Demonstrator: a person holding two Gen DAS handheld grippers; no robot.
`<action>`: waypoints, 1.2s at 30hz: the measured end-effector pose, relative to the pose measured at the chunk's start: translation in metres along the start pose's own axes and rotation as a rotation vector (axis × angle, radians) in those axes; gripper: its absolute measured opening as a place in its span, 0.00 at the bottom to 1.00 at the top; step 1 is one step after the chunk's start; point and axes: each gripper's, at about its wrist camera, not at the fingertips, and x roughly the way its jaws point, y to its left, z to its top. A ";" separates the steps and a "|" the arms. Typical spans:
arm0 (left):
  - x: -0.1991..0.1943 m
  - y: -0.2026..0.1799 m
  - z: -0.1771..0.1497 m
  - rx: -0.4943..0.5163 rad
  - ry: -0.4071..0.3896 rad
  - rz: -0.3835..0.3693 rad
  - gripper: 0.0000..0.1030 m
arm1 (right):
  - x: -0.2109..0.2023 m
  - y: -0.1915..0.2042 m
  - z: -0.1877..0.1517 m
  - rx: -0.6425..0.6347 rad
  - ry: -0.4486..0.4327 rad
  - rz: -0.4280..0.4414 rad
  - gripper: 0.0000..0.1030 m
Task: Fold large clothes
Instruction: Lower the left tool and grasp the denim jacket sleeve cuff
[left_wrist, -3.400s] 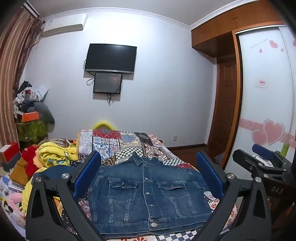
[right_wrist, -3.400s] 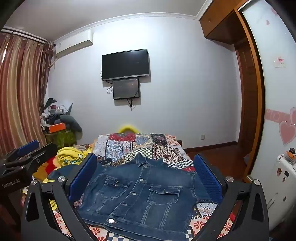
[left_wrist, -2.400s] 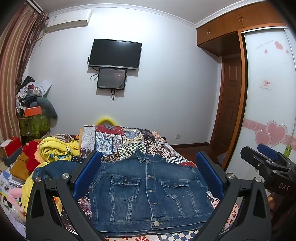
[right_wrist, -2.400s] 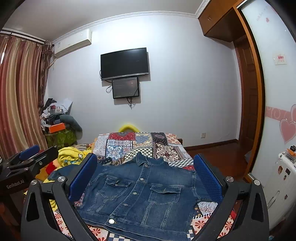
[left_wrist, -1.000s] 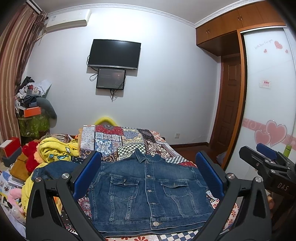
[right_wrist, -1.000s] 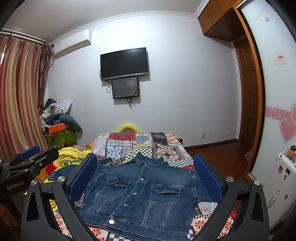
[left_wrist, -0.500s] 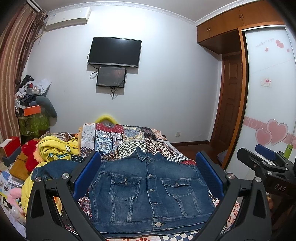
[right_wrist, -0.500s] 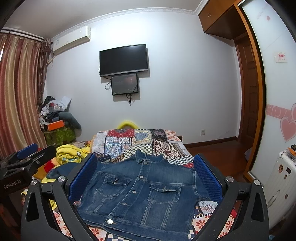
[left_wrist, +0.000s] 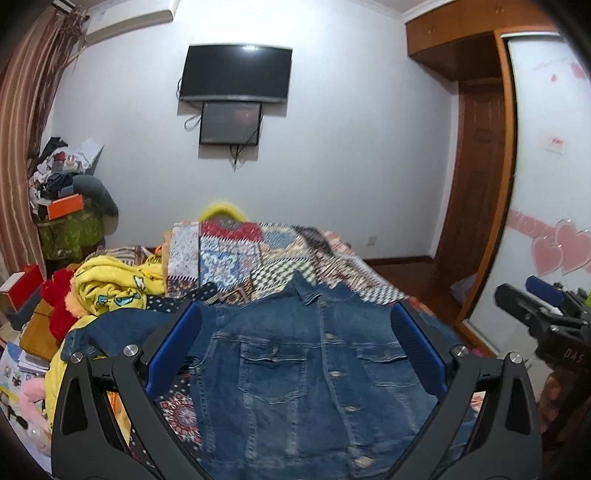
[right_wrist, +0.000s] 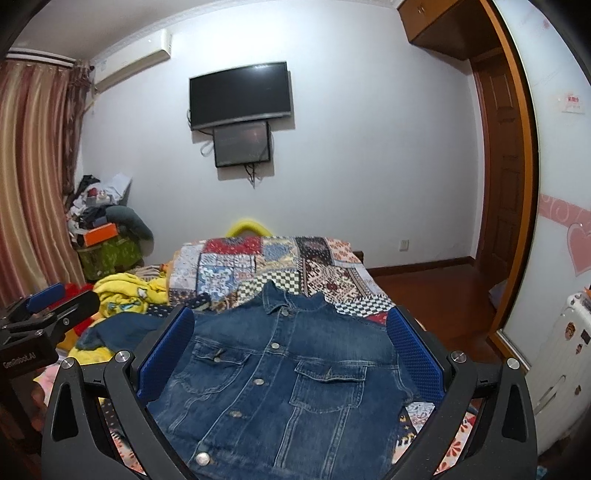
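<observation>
A blue denim jacket lies buttoned, front up, collar away from me, on a patchwork bedspread. One sleeve trails off to the left. My left gripper is open and empty, held above the jacket's near hem. My right gripper is also open and empty over the same jacket. Each gripper shows at the edge of the other's view: the right one, the left one.
A yellow blanket and red plush are heaped left of the bed. A cluttered green stand is by the curtain. A TV hangs on the far wall. A wardrobe door and white appliance stand right.
Both grippers have moved slightly forward and tilted down toward the jacket. Both stay open and empty; the jacket has not moved.
</observation>
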 end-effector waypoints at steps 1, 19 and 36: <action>0.013 0.008 -0.001 -0.002 0.021 0.012 1.00 | 0.008 -0.001 -0.001 0.003 0.014 0.003 1.00; 0.179 0.231 -0.097 -0.425 0.508 0.163 1.00 | 0.201 -0.038 -0.043 0.067 0.531 0.083 1.00; 0.254 0.345 -0.167 -0.887 0.639 0.152 0.48 | 0.288 -0.020 -0.049 0.040 0.678 0.136 1.00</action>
